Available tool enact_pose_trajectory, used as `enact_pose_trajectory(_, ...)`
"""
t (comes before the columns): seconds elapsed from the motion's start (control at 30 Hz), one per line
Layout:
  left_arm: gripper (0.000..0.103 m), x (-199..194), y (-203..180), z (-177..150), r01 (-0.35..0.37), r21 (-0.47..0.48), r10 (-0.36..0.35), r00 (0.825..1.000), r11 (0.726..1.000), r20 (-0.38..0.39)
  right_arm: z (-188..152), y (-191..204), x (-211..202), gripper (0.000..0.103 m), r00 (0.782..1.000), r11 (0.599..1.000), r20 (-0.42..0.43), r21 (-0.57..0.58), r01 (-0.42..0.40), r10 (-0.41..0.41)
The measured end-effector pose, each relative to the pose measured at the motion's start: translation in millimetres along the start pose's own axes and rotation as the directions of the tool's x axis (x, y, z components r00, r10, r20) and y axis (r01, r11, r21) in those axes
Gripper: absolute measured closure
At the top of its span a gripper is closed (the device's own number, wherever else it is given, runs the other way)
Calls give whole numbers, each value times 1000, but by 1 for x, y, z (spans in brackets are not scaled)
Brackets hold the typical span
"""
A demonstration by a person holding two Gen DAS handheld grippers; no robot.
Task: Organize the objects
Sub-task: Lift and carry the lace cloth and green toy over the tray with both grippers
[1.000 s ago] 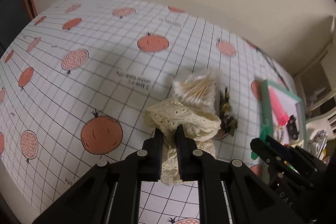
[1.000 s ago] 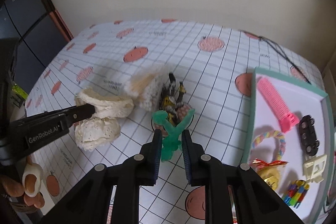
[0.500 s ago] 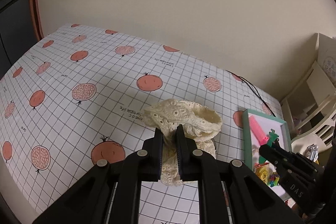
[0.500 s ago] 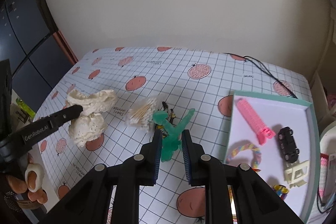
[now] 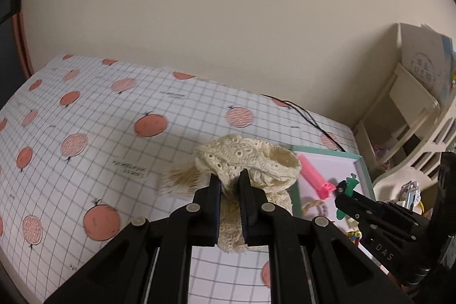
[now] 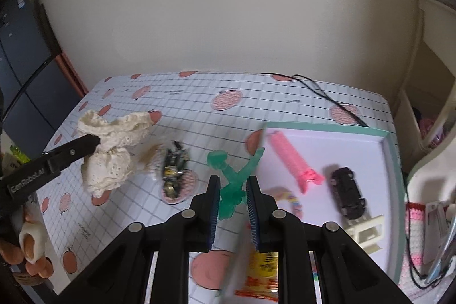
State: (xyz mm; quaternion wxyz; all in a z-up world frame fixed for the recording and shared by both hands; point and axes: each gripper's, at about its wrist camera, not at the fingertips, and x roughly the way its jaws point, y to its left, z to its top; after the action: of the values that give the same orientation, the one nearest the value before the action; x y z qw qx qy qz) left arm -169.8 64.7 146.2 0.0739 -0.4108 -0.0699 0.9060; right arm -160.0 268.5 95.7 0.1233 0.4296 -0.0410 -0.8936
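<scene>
Left gripper (image 5: 229, 184) pinching limp lace cloth (image 5: 250, 161) mid-bunch; right gripper (image 6: 233, 190) clamping stiff green figure (image 6: 232, 175) beside tray (image 6: 390, 144).

This is a room in a home. The surface (image 6: 285, 110) wears a white grid-pattern cloth printed with orange fruit and stands against a plain cream wall (image 6: 228, 4). On it lies a mint-rimmed tray (image 6: 393, 158) of small household odds and ends: a pink hair roller (image 6: 290, 155), a dark toy car (image 6: 349, 193), a pastel braided ring (image 6: 290, 197). Just right of the tray stands a cream shelf unit (image 5: 413, 110) with open compartments. Beyond the surface's left edge is a dark cabinet (image 6: 20, 53).
</scene>
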Motion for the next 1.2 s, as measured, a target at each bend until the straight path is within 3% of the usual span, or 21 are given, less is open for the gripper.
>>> enact_pose_trajectory(0.3, 91, 18, -55, 4, 48, 89, -47, 999, 995, -11, -4, -65, -8, 83, 998, 991, 25, 119, 52, -56)
enact_pose_trajectory(0.73, 91, 61, -130, -7, 135, 171, -123, 989, 976, -78, -9, -126, -6, 83, 985, 961, 28, 225, 161, -172)
enact_pose_trajectory(1.2, 91, 103, -157, -24, 142, 195, -111, 981, 970, -161, -22, -158, 10, 83, 967, 931, -24, 266, 252, -255)
